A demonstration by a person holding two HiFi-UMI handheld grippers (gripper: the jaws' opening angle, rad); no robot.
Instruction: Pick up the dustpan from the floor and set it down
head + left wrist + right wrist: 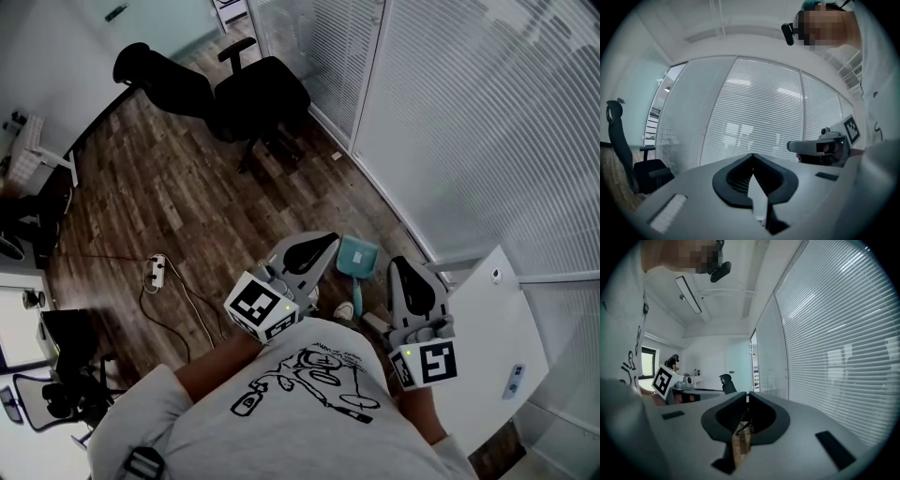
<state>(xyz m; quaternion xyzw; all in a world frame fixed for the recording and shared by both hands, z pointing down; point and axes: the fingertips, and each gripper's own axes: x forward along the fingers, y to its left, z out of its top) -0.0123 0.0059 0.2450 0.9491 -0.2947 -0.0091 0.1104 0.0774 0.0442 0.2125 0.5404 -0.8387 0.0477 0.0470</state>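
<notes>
The dustpan (358,258), teal, lies on the wood floor (187,187) close to the foot of the glass wall with blinds (469,122). From the head view it shows between the two grippers, just ahead of the person's grey shirt (281,412). Neither gripper touches it: both are held up in front of the body and point roughly level toward the wall. The left gripper (332,242) has its jaws closed. In its own view the two black tips (752,155) meet in a point with nothing between them and only blinds beyond. The right gripper (397,265) is closed too. In its own view the tips (746,394) stand together and empty, with the blinds running along the right side. Each gripper appears in the other's view, marker cube outward: the right one (820,146) at the left gripper view's right, the left one (677,383) at the right gripper view's left. A black chair (253,94) stands well beyond the dustpan, near the wall. A power strip (155,272) with its cable lies on the floor to the left. A white table (487,328) is just beside the right gripper, under the blinds. A second person (672,363) stands far off at the back of the room.
</notes>
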